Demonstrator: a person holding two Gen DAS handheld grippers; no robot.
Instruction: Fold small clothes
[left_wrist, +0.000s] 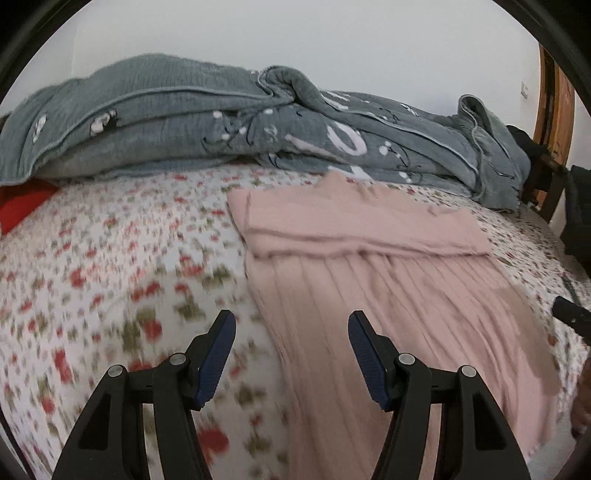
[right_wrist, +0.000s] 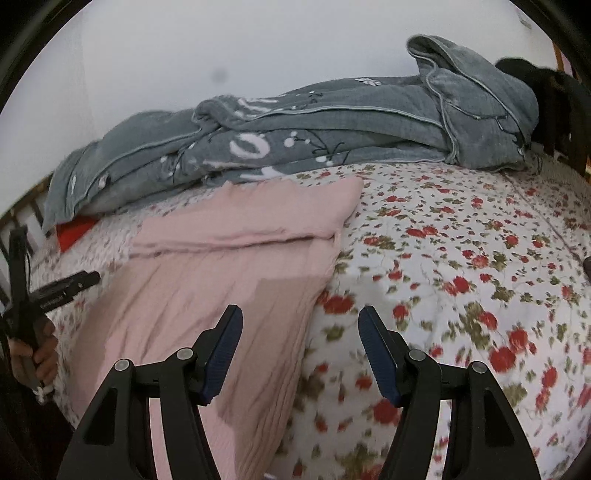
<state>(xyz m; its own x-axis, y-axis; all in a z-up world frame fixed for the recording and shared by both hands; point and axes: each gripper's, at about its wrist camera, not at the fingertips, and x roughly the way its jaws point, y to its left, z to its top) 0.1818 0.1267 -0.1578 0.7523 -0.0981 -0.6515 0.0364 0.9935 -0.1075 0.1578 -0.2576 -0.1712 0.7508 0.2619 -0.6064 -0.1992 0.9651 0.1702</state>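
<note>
A pink garment lies flat on the floral bedspread, its far part folded over as a band across the top. My left gripper is open and empty, hovering above the garment's near left edge. In the right wrist view the pink garment lies left of centre. My right gripper is open and empty above the garment's near right edge. The left gripper shows at the far left of the right wrist view, held in a hand. The right gripper's tip shows at the right edge of the left wrist view.
A crumpled grey-blue quilt lies along the far side of the bed against the white wall; it also shows in the right wrist view. A red item peeks from under it. A wooden bed frame and dark clothing stand at the right.
</note>
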